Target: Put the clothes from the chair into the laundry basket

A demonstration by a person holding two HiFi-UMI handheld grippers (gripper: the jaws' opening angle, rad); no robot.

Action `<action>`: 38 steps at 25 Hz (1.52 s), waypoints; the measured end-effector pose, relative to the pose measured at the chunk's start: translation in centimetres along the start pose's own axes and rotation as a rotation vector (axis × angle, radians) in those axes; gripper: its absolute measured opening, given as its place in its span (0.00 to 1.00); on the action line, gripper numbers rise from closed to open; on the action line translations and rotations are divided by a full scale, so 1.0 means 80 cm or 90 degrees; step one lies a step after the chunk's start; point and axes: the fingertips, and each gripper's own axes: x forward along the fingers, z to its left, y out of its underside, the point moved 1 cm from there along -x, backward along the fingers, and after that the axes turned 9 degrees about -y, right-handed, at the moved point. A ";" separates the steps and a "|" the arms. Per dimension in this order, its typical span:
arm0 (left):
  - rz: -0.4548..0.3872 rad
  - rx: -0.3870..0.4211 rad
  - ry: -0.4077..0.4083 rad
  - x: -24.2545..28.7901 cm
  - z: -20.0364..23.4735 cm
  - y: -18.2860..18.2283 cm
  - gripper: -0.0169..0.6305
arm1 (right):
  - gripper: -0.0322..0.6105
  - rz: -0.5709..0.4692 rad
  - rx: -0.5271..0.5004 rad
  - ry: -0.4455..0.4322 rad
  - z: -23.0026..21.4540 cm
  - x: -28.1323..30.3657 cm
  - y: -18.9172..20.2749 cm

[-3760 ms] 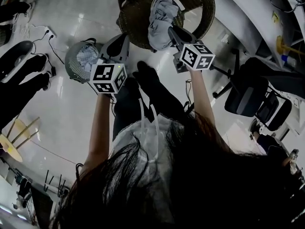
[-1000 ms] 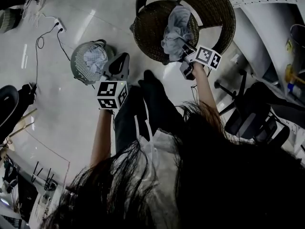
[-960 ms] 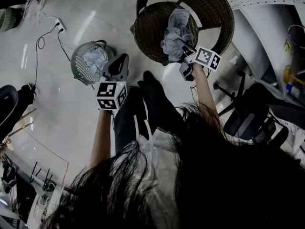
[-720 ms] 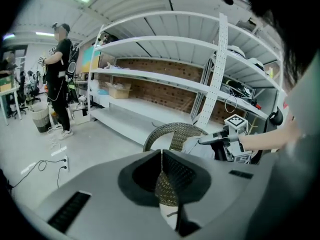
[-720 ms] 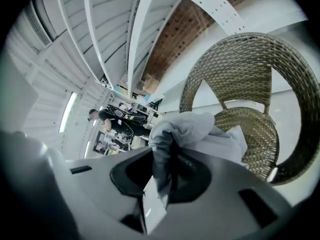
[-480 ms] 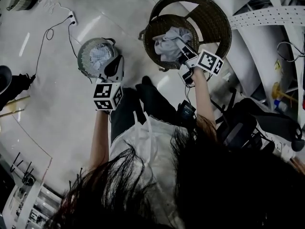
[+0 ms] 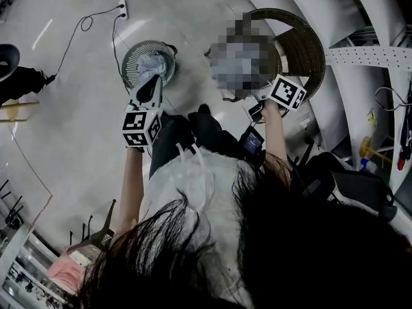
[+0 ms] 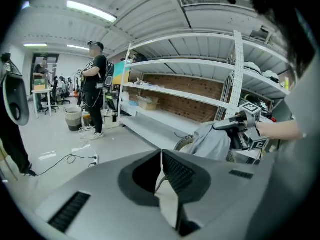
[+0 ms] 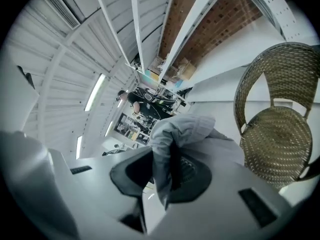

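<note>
My right gripper (image 9: 167,156) is shut on a grey garment (image 9: 180,129), which bunches over its jaws and hangs between them. In the left gripper view the same garment (image 8: 212,140) dangles from the right gripper (image 8: 235,129), above the wicker chair (image 8: 182,144). The chair seat (image 9: 277,129) lies bare below. In the head view a mosaic patch covers the garment. The round laundry basket (image 7: 132,56) stands on the floor left of the chair (image 7: 302,44), with pale cloth (image 7: 152,63) inside. My left gripper (image 7: 151,84) hangs near the basket, jaws shut and empty (image 8: 161,156).
White shelving (image 7: 367,56) runs behind and right of the chair. A black office chair (image 7: 347,179) stands at the right. A power strip and cable (image 7: 121,8) lie on the floor beyond the basket. People (image 8: 95,84) stand far off, near a bin (image 8: 73,118).
The right gripper has lifted the grey garment up off the chair seat. The left gripper has risen and moved, its tips now by the basket's near rim.
</note>
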 end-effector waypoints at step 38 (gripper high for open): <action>0.007 -0.142 -0.112 -0.112 0.309 0.111 0.06 | 0.17 0.397 -0.167 0.094 0.012 0.399 0.314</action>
